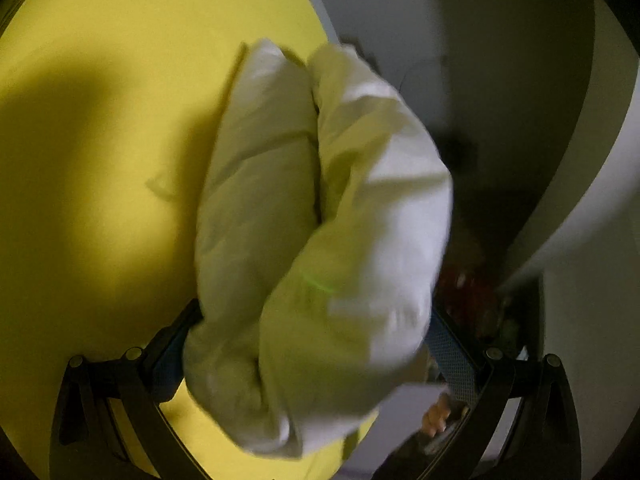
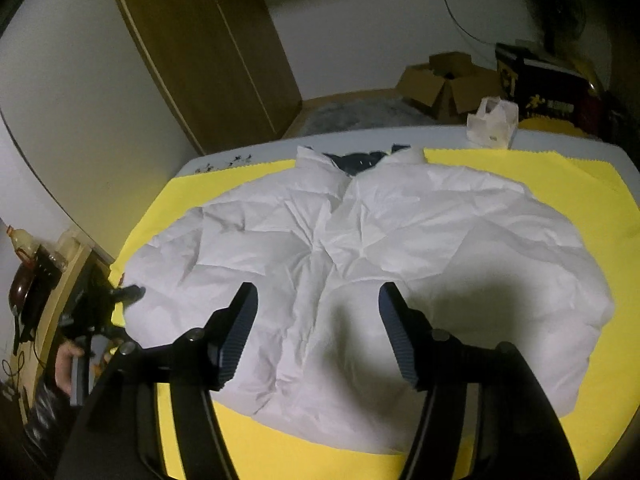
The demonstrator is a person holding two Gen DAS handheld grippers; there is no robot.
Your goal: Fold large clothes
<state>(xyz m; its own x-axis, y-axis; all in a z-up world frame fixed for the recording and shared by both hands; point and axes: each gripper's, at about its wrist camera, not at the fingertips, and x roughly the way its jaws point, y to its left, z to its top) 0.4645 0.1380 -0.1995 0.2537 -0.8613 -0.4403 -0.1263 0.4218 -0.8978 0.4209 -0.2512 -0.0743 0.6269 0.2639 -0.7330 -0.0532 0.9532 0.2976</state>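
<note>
While the left gripper (image 1: 316,360) is gripping a jacket (image 2: 360,280) sleeve (image 1: 320,220), the right gripper (image 2: 318,336) is hovering open over the jacket; next, the sleeve probably needs laying across it.

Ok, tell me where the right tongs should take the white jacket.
Probably its right edge, coming in low from the right over the yellow cloth: the white jacket lies flat there, and that rounded edge gives the open right tongs a fold to pinch.
</note>
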